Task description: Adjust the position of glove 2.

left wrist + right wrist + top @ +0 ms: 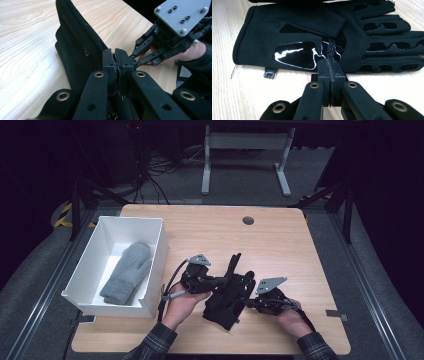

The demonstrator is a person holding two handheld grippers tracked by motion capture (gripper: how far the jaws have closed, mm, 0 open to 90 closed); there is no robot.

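left gripper [224, 281]: held in left hand [181, 301], points right across the table, jaws closed, pads pressed together on black fabric
right gripper [248, 303]: held in right hand [289, 316], points left toward the other gripper, jaws closed tight, pads meet
hands: both low over the table's near half, grippers nearly tip to tip
forearms: enter from bottom edge, plaid sleeves [156, 340]
plates: grey plate on top of each gripper, tilted up
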